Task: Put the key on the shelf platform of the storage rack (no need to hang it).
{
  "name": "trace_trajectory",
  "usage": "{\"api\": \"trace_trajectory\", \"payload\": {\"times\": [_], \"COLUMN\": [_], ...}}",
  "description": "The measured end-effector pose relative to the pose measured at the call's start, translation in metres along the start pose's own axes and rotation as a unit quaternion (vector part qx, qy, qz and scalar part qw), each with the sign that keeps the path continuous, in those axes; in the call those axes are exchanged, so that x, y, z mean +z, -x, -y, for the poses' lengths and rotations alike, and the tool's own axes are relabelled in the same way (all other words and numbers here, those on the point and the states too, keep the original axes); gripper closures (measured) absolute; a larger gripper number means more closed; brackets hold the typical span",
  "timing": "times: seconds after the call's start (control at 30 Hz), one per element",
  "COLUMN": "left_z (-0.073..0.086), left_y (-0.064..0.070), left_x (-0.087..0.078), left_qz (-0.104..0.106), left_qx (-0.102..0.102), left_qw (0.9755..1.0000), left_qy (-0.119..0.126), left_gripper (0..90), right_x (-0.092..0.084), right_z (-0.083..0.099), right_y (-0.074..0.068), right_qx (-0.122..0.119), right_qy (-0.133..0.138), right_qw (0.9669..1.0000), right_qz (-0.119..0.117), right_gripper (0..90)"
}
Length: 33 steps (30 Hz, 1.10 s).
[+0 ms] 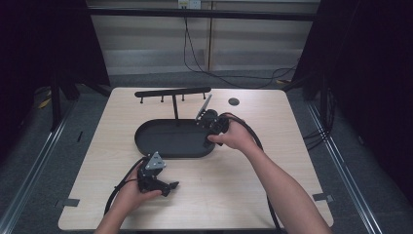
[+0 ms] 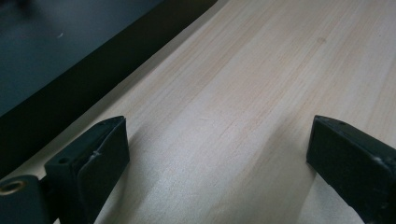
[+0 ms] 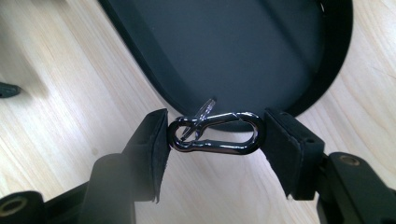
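Carabiner (image 3: pixel 215 134): a dark, glossy metal oval clip, lying crosswise between the 2 jaws of the right gripper (image 3: pixel 215 140), which pinch it end to end; a small thin ring (image 3: pixel 201 113) hangs through its left end.
Place of carabiner: held just above the near rim of the tray (image 3: pixel 322 74), over the line where the rim meets the table (image 3: pixel 56 84).
Tray: black, matte, oval with a low raised wall; its floor looks bare in the right gripper view and in the high view.
Right gripper in high view (image 1: pixel 212 123): at the tray's right end, the hand (image 1: pixel 234 136) around it.
Rack (image 1: pixel 173 92): a black bar with 4 short pegs on a thin post, standing at the tray's far edge.
Left gripper (image 1: pixel 163 185): jaws spread wide with nothing between them, low over bare wood, well apart from the tray's near edge.
Table: pale wood, straight grain, rounded corners; open surface lies left, right and in front of the tray.
Hole (image 1: pixel 234 101): a small dark round one near the far right edge.
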<state>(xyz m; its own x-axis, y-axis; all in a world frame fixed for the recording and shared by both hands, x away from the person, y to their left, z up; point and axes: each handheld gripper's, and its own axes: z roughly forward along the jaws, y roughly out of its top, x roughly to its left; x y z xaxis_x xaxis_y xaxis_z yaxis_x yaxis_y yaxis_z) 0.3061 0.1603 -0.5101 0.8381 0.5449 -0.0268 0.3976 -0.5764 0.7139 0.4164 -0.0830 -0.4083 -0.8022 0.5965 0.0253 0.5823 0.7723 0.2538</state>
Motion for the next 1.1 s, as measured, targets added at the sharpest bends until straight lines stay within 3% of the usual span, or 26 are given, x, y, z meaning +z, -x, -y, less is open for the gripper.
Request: {"api": "trace_trajectory", "payload": {"times": [0.53,1.1], "left_z": [0.0,0.0], "left_y": [0.0,0.0], "left_x": [0.0,0.0], "left_qz": [0.0,0.001], "left_qx": [0.0,0.0], "left_qw": [1.0,1.0], "left_qy": [0.001,0.0], "left_gripper": [5.4,5.4], "right_x": [0.009,0.016], "right_z": [-0.015,-0.021], "right_y": [0.005,0.011], "right_qx": [0.002,0.019], "right_qy": [0.013,0.022], "right_qw": [0.9998,0.9994], "right_qz": [0.014,0.02], "right_gripper": [42.2,42.3]}}
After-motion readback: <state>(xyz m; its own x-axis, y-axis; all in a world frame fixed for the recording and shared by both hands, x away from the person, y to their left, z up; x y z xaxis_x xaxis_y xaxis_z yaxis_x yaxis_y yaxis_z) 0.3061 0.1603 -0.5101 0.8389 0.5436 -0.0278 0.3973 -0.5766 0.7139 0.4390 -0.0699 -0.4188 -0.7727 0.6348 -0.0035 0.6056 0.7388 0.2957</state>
